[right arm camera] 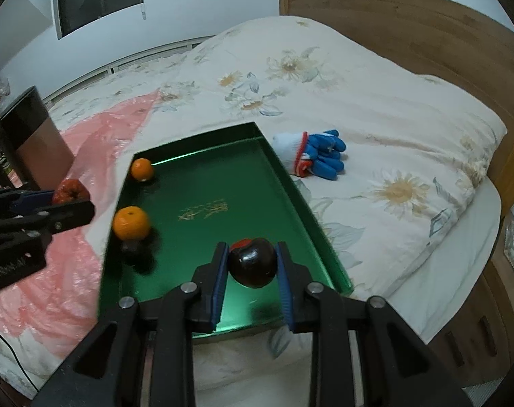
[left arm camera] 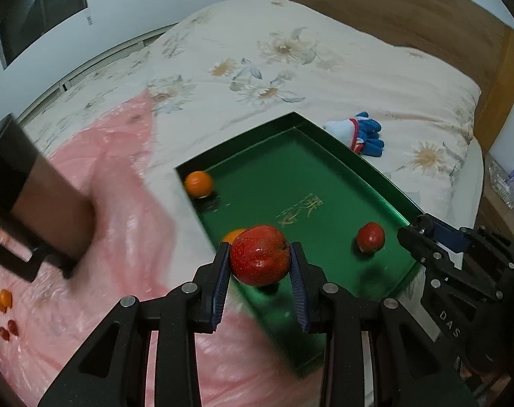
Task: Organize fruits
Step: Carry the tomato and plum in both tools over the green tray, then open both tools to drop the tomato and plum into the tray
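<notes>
Left fingers point(left arm camera: 227, 264) clamping glossy red fruit point(left arm camera: 259, 259), right fingers point(right arm camera: 220, 264) gripping dark round fruit point(right arm camera: 253, 262) (shiny)

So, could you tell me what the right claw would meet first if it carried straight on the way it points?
Probably the green tray floor; depth is uncertain. The right claw holds a dark fruit.

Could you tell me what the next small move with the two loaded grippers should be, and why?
Probably lower both fruits to bare tray floor and release. The left gripper grips a red fruit at the green tray near edge; the right gripper holds a dark fruit over it. Two oranges and a small red fruit already lie inside.
</notes>
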### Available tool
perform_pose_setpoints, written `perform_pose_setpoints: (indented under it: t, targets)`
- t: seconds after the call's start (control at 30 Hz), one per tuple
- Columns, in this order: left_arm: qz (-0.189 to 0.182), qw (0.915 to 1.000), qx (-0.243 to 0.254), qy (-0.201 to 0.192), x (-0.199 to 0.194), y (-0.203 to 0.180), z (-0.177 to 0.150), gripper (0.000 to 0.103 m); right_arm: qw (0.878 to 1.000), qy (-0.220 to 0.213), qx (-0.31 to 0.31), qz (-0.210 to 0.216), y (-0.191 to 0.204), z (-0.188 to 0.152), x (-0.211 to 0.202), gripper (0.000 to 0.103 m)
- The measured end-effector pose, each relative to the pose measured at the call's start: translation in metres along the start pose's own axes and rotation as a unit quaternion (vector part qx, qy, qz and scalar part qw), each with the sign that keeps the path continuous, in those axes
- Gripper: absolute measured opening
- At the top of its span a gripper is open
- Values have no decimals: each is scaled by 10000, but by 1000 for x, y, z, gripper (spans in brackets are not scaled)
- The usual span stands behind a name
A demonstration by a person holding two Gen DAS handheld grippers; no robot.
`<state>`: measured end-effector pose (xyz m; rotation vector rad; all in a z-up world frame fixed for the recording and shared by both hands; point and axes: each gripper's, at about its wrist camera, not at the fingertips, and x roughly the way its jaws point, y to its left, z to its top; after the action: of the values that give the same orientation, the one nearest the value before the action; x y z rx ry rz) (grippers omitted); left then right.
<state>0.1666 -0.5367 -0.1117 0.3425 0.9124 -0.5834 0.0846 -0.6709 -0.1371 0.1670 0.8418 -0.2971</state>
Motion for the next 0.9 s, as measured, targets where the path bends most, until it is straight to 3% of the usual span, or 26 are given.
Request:
perform_pose_setpoints:
  t: [0.27,0.57,0.9]
  targets:
    - [78,9998,-26,167,45,-22,13,29,9998,65,145,132,-18,8,31,0]
    - [254,9991,5,345,79,-23,10,29,9993,99,110,343,-12,25,67,0]
    - [300,9992,22,270,85,-23,10,29,9992,262,135,261,-12,19,87,0]
